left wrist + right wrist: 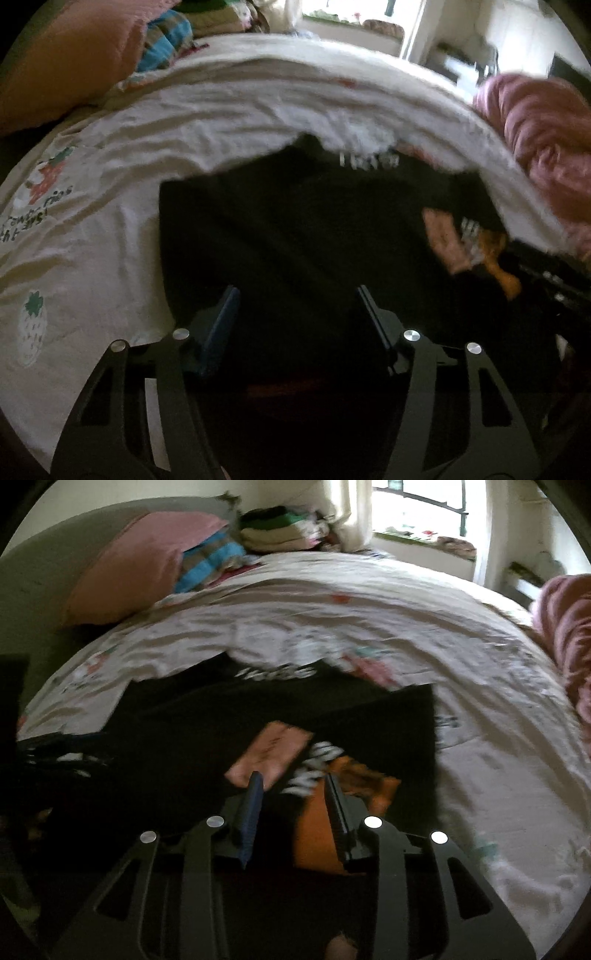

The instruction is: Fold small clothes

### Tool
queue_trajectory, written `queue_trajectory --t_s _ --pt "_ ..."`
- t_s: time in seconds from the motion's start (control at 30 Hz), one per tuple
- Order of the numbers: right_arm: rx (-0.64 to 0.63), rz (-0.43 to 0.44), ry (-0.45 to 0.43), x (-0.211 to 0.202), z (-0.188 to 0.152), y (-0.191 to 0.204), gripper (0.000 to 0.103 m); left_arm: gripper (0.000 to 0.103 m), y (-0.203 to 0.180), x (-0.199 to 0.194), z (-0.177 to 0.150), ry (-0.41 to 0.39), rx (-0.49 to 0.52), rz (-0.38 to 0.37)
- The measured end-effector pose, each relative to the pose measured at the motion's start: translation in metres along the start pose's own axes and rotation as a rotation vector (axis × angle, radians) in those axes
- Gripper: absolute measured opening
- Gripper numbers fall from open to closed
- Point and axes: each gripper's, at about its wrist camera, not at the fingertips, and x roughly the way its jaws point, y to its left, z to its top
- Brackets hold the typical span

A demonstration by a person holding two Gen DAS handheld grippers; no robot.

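Bed fills both views, covered by a pale sheet [369, 627] printed with strawberries, creased all over. Black garment [184, 723] lies spread flat on the sheet, near the bed's front edge; white lettering shows at its far edge, and a pink patch [273, 753] and an orange patch [314, 834] sit on its near right part.

Left gripper [295, 295] hangs over the garment's dark middle, jaws parted, nothing between them; whether the tips touch the cloth cannot be told in the blur. Garment's left edge runs just beyond its 9 o'clock finger, with open sheet from 8 to 11 o'clock.

Right gripper [291, 779] sits above the printed patches, jaws apart with a narrower gap, clamped on nothing. Garment's right edge lies at its 2 o'clock; bare sheet spreads from 1 to 4 o'clock.

Far side: pink pillow [133, 572] at 10 o'clock, a striped blue cloth [207, 565] and a stack of folded clothes [280, 531] at 11 to 12. Mauve blanket [569, 635] crowds the right edge at 3 o'clock. Bright window [417, 513] at 1 o'clock.
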Motion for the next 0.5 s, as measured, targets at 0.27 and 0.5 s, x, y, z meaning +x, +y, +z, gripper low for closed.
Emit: queue_trajectory --t_s 0.27,0.5 --pt "-0.025 -0.059 0.147 0.032 -0.014 -0.002 0.047 0.055 0.003 0.009 -0.008 0.026 0.016 -0.001" --pt "0.011 -0.037 0.113 0.021 -0.021 -0.009 0.049 0.055 0.001 0.007 -0.009 0.022 0.019 0.012"
